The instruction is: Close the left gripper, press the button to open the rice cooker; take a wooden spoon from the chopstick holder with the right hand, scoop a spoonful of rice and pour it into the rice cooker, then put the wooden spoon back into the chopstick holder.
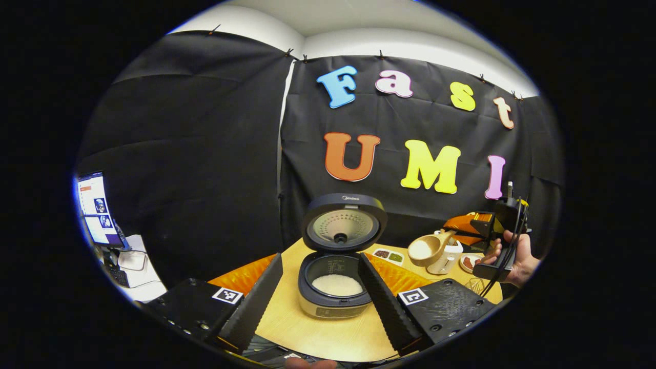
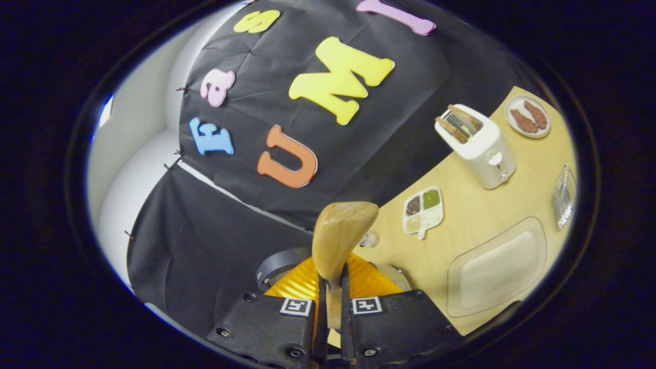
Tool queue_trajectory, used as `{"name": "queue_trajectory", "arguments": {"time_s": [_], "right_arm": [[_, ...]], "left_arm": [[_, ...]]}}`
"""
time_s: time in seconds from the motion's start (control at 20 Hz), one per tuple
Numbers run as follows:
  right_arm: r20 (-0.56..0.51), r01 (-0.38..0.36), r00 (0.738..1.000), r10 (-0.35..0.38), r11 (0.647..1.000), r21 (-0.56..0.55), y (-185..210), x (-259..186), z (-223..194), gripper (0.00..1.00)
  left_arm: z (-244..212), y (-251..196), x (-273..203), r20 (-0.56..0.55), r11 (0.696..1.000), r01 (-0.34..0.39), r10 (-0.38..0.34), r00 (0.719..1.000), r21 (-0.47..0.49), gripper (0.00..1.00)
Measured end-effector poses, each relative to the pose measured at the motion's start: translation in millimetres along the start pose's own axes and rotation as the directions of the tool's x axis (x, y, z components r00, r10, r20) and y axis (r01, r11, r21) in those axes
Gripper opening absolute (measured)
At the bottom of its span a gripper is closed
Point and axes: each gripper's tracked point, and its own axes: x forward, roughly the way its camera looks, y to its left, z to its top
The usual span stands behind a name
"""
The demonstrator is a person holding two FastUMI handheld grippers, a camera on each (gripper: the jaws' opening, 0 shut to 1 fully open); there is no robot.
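The right gripper clamps the smooth wooden spoon by its handle, bowl pointing straight ahead of the fingers. The left gripper is spread wide, the round rice cooker between its ridged fingers, lid upright, white rice inside.

rice cooker mouth open from above, raised lid blocking behind, toaster well aside

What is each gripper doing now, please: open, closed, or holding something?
Left gripper: open, holding nothing, in front of the open rice cooker.
Right gripper: closed on the wooden spoon.
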Motion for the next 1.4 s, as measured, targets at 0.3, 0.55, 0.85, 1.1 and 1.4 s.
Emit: {"name": "queue_trajectory", "arguments": {"time_s": [0.3, 0.55, 0.85, 1.1, 1.4], "right_arm": [[-0.099, 0.006, 0.995, -0.023, 0.986, -0.164, 26, 60, -60, 0.16], [-0.107, 0.025, 0.992, -0.064, 0.944, -0.33, 30, 87, -85, 0.16], [-0.05, 0.069, 0.992, -0.116, 0.831, -0.552, 40, 103, -94, 0.16], [-0.005, 0.093, 0.991, -0.13, 0.73, -0.678, 49, 101, -95, 0.16], [0.048, 0.107, 0.992, -0.117, 0.574, -0.812, 63, 98, -101, 0.16]], "left_arm": [[-16, 31, -16, -0.017, 0.998, -0.06, 0.06, 0.998, -0.033, 0.95], [-36, 46, -22, -0.044, 0.994, -0.084, 0.081, 0.996, -0.065, 0.95], [-47, 62, -18, -0.064, 0.99, -0.1, 0.094, 0.994, -0.097, 0.95], [-53, 67, -14, -0.07, 0.991, -0.09, 0.083, 0.994, -0.099, 0.95], [-56, 66, -7, -0.074, 0.995, -0.06, 0.054, 0.996, -0.083, 0.95]]}}
